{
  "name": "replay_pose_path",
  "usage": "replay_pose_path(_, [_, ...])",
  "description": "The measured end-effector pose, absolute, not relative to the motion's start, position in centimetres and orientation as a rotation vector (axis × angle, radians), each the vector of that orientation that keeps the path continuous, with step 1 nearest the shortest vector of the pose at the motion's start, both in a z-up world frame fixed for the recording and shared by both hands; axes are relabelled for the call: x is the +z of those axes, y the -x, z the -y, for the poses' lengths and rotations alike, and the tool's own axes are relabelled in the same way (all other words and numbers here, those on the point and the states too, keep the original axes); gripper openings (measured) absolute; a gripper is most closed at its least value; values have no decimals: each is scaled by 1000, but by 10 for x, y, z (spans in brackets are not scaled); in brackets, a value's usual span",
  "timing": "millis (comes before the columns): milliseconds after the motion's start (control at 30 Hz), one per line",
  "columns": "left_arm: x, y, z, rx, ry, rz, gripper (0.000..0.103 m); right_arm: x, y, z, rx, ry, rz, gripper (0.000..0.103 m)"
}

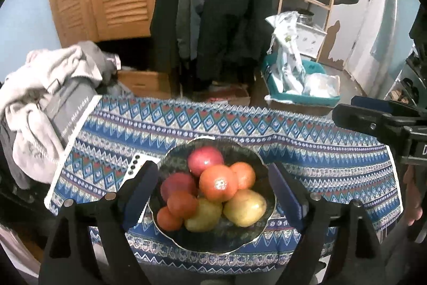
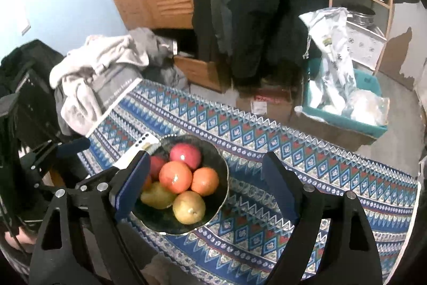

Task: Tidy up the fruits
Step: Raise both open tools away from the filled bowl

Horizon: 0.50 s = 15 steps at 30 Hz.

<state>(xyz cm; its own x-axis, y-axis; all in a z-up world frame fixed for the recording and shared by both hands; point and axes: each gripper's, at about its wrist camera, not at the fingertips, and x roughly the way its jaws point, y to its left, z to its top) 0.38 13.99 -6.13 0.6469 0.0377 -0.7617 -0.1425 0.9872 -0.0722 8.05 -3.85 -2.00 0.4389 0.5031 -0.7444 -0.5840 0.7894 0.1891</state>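
Observation:
A dark glass bowl (image 1: 221, 238) (image 2: 160, 221) stands on the patterned tablecloth (image 1: 320, 164), piled with fruit. It holds two red apples (image 1: 205, 160), several oranges (image 1: 218, 183) and two yellow pears (image 1: 245, 207). My left gripper (image 1: 212, 166) hangs above the bowl, open, its blue pads to either side of the pile and touching nothing. My right gripper (image 2: 206, 156) is also open and empty, over the bowl's right rim and the cloth; an orange (image 2: 205, 181) and a pear (image 2: 189, 207) lie below it. Each gripper shows at the edge of the other's view.
A white flat device (image 1: 138, 164) lies just left of the bowl. A heap of grey clothes (image 1: 40, 98) covers the table's far left corner. Beyond the far edge are hanging coats, a teal bin (image 1: 301, 82) with bags and a wooden shelf. A person's hand (image 1: 413, 194) is at the right.

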Motion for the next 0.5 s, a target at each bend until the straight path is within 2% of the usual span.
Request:
replay_pose_path(267, [-36, -3, -132, 84, 139, -813, 88, -3, -75, 55, 651, 83, -830, 85])
replay_pose_path(500, [-20, 0, -126, 86, 143, -766, 96, 6, -72, 72, 626, 49, -806, 85])
